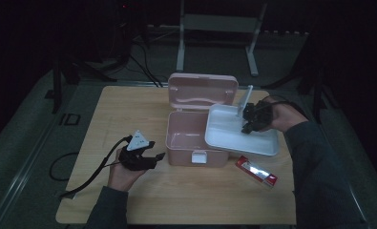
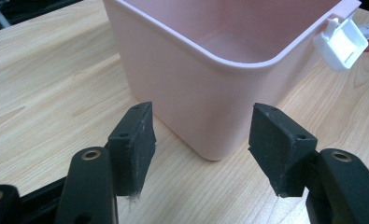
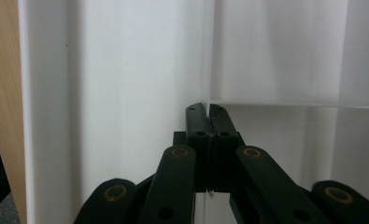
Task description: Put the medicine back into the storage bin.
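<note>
A: Right, starting from my left. The left gripper [image 1: 148,157] sits low on the table [image 1: 129,119], its jaws about half open with nothing between the pads.

B: What's ahead of it?

A: In the left gripper view, one corner of the pink box [image 2: 205,70] stands just past the pad tips [image 2: 135,140], roughly centred in the gap and apart from both. The box's white latch [image 2: 342,43] hangs off the rim, up and to the right of the right-hand pad. The lid [image 1: 203,90] stands open behind the box.

B: And the other side?

A: The right gripper [image 1: 248,125] has its jaws pinched tight. In the right gripper view a thin clear divider wall [image 3: 206,56] of the white tray [image 3: 126,70] runs straight up out of the closed pads [image 3: 198,126], so I read that as a grip on the tray by that wall.

B: Where is the tray relative to the box?

A: From the high view the tray [image 1: 224,129] is at the jaws, tilted, overlapping the right part of the open box and reaching out past its right wall. Whether it touches the rim, I can't tell.

B: Anything else?

A: A small red and silver packet [image 1: 256,171] lies flat on the table, nearer me than the right jaws and just beside the tray's near edge.
</note>
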`<state>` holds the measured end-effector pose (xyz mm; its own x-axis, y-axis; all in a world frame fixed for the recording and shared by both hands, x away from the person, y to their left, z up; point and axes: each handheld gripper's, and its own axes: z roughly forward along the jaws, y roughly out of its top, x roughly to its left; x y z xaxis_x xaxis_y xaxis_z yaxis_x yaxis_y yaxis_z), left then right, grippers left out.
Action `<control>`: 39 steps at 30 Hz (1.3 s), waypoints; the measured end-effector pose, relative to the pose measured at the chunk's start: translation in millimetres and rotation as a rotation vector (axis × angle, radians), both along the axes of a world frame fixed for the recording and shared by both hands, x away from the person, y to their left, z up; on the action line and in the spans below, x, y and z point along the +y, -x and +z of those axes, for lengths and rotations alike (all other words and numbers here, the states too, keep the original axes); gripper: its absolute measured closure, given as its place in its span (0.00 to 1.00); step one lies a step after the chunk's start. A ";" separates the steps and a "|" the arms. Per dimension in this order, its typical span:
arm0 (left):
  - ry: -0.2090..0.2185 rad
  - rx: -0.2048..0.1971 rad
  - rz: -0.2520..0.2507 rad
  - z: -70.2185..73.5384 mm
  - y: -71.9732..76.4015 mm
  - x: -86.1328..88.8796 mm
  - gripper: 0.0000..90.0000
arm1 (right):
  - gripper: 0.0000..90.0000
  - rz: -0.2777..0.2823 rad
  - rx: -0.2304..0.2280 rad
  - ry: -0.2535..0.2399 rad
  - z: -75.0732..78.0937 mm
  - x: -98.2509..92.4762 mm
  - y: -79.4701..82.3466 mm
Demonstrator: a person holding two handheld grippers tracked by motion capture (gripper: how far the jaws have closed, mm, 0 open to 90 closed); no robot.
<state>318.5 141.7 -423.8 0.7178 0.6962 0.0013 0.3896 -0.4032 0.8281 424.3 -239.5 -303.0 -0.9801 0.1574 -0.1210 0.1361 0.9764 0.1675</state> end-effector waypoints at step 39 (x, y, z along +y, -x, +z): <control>-0.007 0.005 -0.008 -2.5 -0.8 -1.4 0.45 | 0.99 -0.491 0.059 0.053 -118.4 -95.6 -54.6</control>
